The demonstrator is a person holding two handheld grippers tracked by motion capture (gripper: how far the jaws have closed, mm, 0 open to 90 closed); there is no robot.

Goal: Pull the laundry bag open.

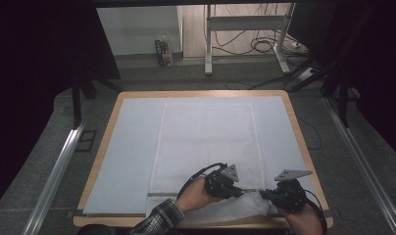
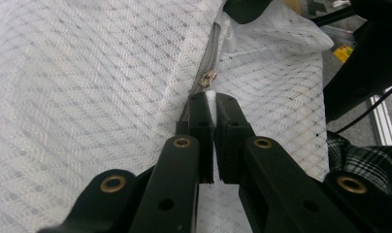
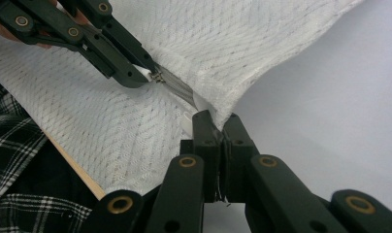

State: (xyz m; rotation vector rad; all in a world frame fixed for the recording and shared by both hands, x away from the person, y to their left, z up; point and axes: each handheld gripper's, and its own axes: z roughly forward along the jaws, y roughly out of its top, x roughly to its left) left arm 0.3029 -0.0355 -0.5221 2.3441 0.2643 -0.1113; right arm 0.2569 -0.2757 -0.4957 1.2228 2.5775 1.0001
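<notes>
A white mesh bag (image 1: 206, 142) lies flat on the pale mat, with a grey zipper (image 1: 196, 194) running along its near end. At the near right part of the bag, my left gripper (image 1: 241, 192) is shut on a white tab (image 2: 211, 99) just behind the metal zipper slider (image 2: 209, 77). From the right gripper view the left gripper (image 3: 148, 74) shows with its tips at the slider (image 3: 158, 77). My right gripper (image 1: 262, 194) faces it from the right. It is shut on the bag's edge (image 3: 211, 109) at the zipper's end, lifting that corner slightly.
The pale mat (image 1: 132, 147) covers a wooden table (image 1: 296, 127). A plaid sleeve (image 1: 159, 218) enters at the bottom. On the floor beyond stand a small carton (image 1: 163, 51), desk legs (image 1: 208, 44) and cables (image 1: 264, 46). Metal rails (image 1: 56, 171) run along both sides.
</notes>
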